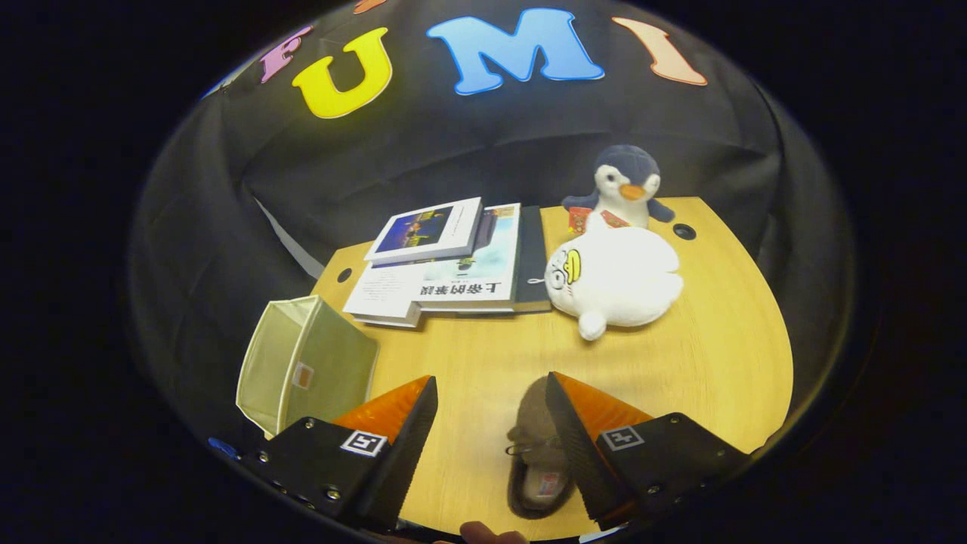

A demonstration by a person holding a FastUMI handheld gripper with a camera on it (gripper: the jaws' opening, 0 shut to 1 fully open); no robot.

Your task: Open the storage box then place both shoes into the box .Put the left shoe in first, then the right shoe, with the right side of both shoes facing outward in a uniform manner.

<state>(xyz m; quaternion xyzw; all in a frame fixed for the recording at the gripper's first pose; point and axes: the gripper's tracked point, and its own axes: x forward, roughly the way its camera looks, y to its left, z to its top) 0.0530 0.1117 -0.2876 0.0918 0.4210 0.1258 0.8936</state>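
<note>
Tongs [491,393]: released, fingers spread wide, gripping nothing. Shoe [538,461]: brown, flat on wooden table [725,363], between the fingers, partly hidden behind one of them. Storage box [302,370]: pale fabric, ahead of the other finger at the table's edge, tipped with opening showing. Stack of books [453,264]: beyond the tips. White plush duck [616,283]: beside books. Plush penguin [625,185]: farthest, behind duck.
</note>
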